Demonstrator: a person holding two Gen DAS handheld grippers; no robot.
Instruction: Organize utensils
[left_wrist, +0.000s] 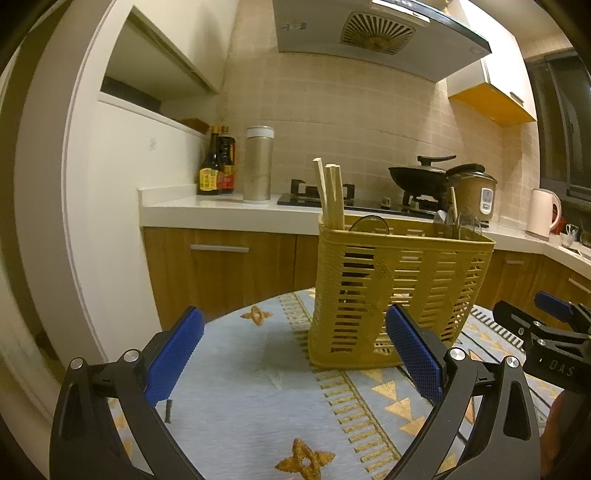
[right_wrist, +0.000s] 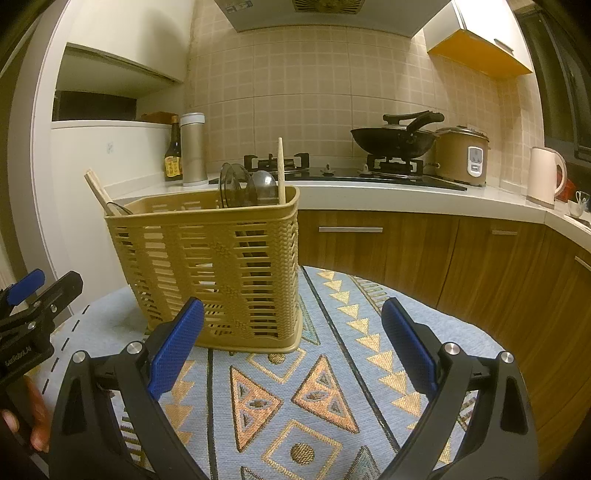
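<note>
A yellow slatted utensil basket stands upright on the patterned tablecloth; it also shows in the right wrist view. Wooden chopsticks stick up at its left end, and one chopstick stands at its right end beside dark and clear spoons. My left gripper is open and empty, just in front of the basket's left side. My right gripper is open and empty, in front of the basket's right corner. Each gripper shows at the edge of the other's view.
The blue patterned tablecloth covers the table. Behind it runs a kitchen counter with a gas hob, a black wok, a rice cooker, a pink kettle, sauce bottles and a metal canister.
</note>
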